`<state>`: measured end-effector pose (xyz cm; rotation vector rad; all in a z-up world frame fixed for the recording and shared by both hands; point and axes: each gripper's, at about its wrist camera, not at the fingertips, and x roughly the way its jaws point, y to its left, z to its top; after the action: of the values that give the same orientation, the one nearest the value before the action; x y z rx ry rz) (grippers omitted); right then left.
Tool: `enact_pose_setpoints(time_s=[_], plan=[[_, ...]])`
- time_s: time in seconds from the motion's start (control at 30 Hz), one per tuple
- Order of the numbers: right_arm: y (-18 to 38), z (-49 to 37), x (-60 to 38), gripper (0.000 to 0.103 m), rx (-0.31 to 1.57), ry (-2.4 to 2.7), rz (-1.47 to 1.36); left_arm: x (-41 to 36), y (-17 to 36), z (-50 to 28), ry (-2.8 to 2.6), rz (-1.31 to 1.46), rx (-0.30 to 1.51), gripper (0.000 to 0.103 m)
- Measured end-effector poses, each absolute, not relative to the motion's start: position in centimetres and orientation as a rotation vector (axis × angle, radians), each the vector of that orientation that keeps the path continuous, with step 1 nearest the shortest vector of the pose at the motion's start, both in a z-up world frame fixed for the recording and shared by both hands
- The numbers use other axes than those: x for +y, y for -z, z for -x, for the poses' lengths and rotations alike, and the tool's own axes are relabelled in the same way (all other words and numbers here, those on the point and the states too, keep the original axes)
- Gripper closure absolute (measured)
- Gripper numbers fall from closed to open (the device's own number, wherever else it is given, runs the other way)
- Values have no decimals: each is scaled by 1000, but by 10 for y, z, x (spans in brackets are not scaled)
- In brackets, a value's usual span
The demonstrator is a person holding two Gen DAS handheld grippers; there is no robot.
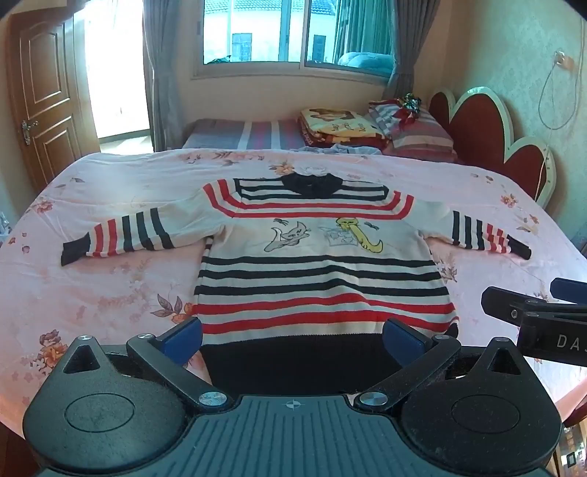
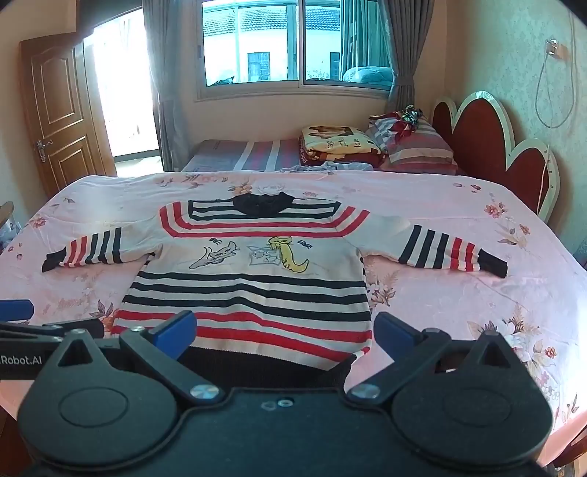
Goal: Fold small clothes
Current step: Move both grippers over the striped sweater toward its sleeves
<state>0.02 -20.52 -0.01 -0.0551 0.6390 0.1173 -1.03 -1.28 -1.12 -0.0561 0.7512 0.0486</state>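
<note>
Left gripper (image 1: pixel 291 339): nearest the lens; blue-padded fingers spread wide, nothing between them, held over the sweater's dark hem band.
Right gripper (image 2: pixel 284 330): also spread wide and holding nothing, over the hem toward the garment's near right corner; from the left wrist view it shows as a black clamp at the right edge (image 1: pixel 532 315).
Sweater (image 1: pixel 323 264): a small striped knit with cat pictures on the chest, laid flat and front up on the bed, collar toward the far side, dark hem at the near edge.
Left sleeve (image 1: pixel 117 235): stretched straight out to the side, dark cuff well apart from the bed's side edge.
Right sleeve (image 2: pixel 451 253): stretched out the other way, cuff angled slightly toward the near side.
Bedspread (image 1: pixel 91 293): pink with flowers; bare cloth lies wide on both sides of the body and beyond the collar.
Far edge: past the spread, a folded blanket (image 2: pixel 337 146) and striped pillows (image 2: pixel 414 146) lie near the red scalloped headboard (image 2: pixel 488 135).
Room: window (image 1: pixel 290 33) straight ahead, wooden door (image 1: pixel 40 99) at left.
</note>
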Motion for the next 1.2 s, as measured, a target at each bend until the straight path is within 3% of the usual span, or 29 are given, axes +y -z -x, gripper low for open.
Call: enact_pose_setpoints(time_s=[1.2], plan=[[4,-4,-213,1,651,-110,49,-13,18,3,-68,60,785,0]])
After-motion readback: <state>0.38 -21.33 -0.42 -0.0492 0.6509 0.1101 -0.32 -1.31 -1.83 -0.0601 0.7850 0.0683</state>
